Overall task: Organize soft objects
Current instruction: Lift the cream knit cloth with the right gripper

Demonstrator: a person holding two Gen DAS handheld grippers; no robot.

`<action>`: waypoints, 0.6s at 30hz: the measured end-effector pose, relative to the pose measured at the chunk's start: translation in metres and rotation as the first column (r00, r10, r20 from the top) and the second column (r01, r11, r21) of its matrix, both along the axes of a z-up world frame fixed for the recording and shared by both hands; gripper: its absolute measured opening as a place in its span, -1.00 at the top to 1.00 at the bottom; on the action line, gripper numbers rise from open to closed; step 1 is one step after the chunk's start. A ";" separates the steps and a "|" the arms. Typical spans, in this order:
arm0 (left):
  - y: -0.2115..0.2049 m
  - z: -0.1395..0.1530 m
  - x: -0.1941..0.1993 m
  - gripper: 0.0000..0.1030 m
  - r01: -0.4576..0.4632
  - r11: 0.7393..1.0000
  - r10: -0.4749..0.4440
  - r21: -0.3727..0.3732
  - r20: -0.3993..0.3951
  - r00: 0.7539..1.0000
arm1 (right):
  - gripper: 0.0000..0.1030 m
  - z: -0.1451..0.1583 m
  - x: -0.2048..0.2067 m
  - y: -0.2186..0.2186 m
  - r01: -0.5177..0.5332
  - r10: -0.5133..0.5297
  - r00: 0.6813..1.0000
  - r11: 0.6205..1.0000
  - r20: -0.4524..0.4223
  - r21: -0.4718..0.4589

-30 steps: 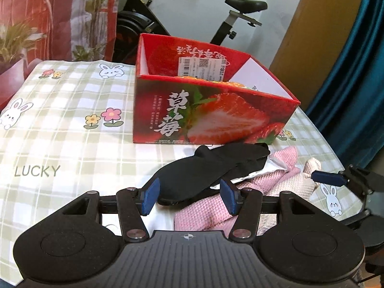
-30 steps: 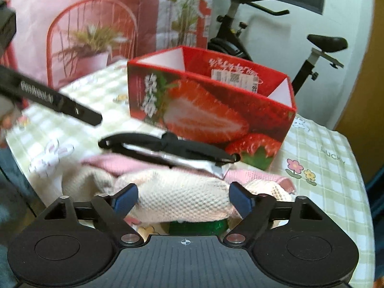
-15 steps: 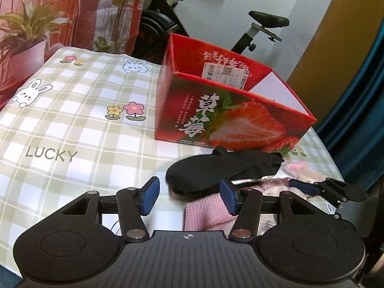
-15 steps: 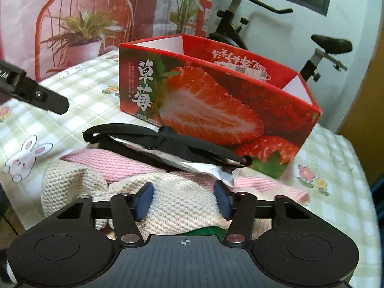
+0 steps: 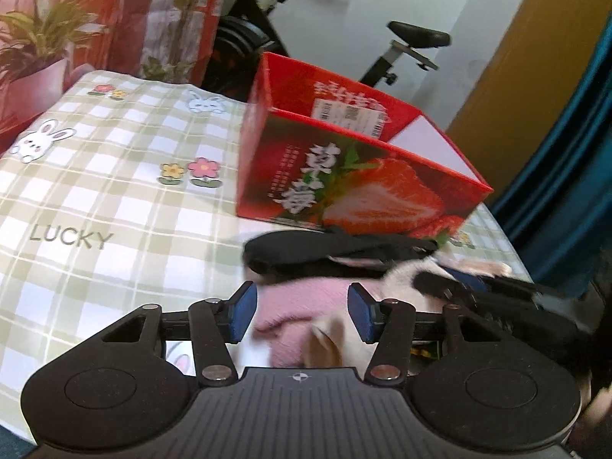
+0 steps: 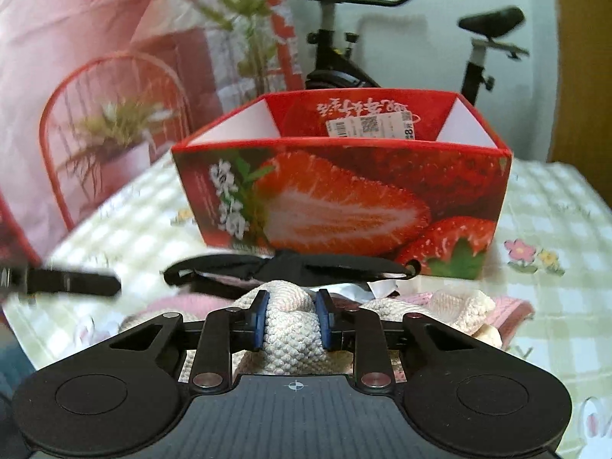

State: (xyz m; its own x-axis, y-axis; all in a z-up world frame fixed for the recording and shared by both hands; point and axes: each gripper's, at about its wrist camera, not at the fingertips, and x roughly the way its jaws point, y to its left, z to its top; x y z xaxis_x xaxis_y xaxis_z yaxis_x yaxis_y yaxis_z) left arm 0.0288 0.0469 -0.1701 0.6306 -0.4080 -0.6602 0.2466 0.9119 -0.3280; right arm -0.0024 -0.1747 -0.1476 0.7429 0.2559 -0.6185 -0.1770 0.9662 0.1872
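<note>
Left wrist view: left tongs [image 5: 302,311] are sitting apart over the pink knit cloth [image 5: 296,306], jaws closing a little, pads [image 5: 241,311] not yet pressing on anything; the pink cloth is lying between them on the bench [image 5: 95,191] with its checked rabbit-and-flower cover. Black fabric piece [image 5: 306,252] is lying across the top of the pile, just in front of the red strawberry box [image 5: 344,183], which is standing open-topped on the bench. Cream knit cloth [image 5: 401,279] is showing to the right of the pink one, with the right tongs [image 5: 470,283] coming in on it from the right; blur there, so can't tell the grip from this view. Exercise bike [image 5: 401,49] and a potted plant [image 5: 34,49] are sitting behind the bench. Right wrist view: right tongs [image 6: 293,315] are closing, pads [image 6: 260,317] already pinching a bunched fold of the cream knit cloth [image 6: 292,329] between them. Pink knit cloth [image 6: 508,306] is lying under and beside the cream one; black fabric piece [image 6: 290,267] is stretching across behind it, close to the front wall of the strawberry box [image 6: 344,199]. One finger of the left tongs [image 6: 72,281] is poking in from the left, blurred. The soft pile is sitting on the bench [image 6: 554,210] outside the box.
</note>
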 end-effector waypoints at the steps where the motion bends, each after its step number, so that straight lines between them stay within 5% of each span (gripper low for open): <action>1: -0.002 -0.002 -0.001 -0.01 0.011 1.000 -0.011 -0.001 -0.004 1.000 | 0.54 -0.001 0.003 0.001 0.007 -0.007 1.000 1.000 -0.004 0.014; 6: -0.013 -0.023 0.004 0.01 0.031 0.999 -0.029 0.029 -0.061 0.998 | 0.51 -0.009 0.004 0.011 0.001 -0.001 1.000 1.000 -0.004 0.010; 8: -0.018 -0.032 0.007 0.23 0.043 0.998 -0.039 0.039 -0.083 0.996 | 0.48 -0.011 0.001 0.013 0.002 -0.002 1.000 1.000 0.012 0.001; 10: -0.021 -0.039 0.008 0.69 0.041 0.996 -0.034 0.083 -0.085 0.996 | 0.42 -0.011 -0.003 0.014 -0.005 0.005 1.000 1.000 0.029 -0.009; 18: -0.009 -0.032 0.006 0.78 -0.049 0.993 0.053 0.107 -0.028 0.998 | 0.19 0.007 -0.033 0.003 0.043 -0.034 0.989 0.997 0.147 -0.059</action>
